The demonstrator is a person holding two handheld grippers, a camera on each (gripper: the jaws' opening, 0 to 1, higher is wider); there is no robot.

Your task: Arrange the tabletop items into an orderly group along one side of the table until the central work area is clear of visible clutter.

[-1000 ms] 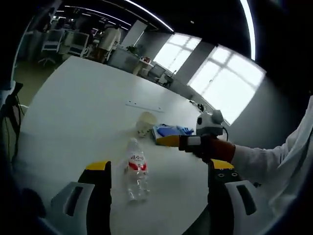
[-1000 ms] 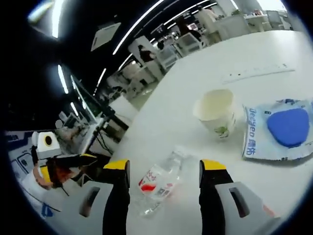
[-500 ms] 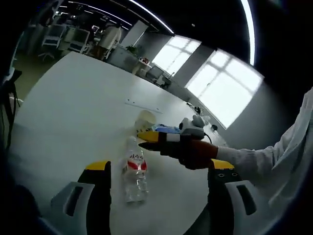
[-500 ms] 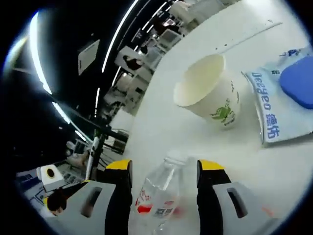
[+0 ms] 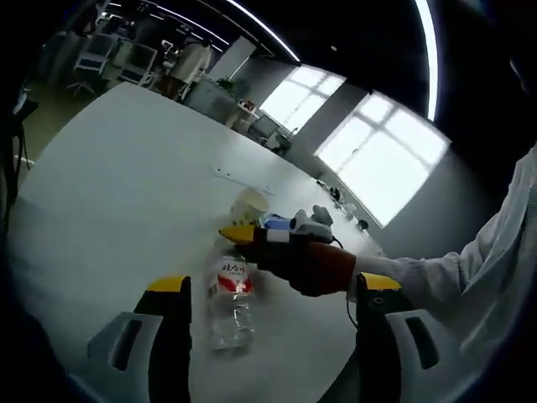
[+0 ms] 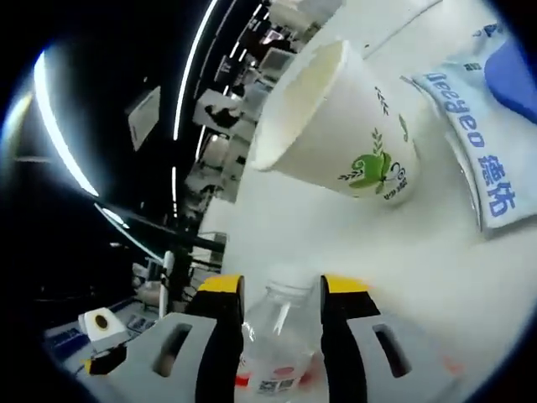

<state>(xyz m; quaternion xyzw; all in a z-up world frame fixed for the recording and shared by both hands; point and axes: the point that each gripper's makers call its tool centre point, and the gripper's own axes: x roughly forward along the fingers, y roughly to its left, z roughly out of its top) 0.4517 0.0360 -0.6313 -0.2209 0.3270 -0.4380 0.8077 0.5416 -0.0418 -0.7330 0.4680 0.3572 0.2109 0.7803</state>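
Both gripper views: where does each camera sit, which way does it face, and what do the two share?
Left gripper view: rides the left gripper, held above the white table, facing the lying bottle; the right gripper and a white sleeve enter from the right.
Right gripper view: rides the right gripper, low over the table, its jaws either side of the bottle neck, paper cup and blue packet beyond.
Shared: bottle, cup, packet, table.

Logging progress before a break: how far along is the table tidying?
Nothing looks grouped yet. In hand: the right gripper has its jaws around the neck of the lying water bottle. Left: the paper cup and the blue packet sit mid-table; the left gripper is open.
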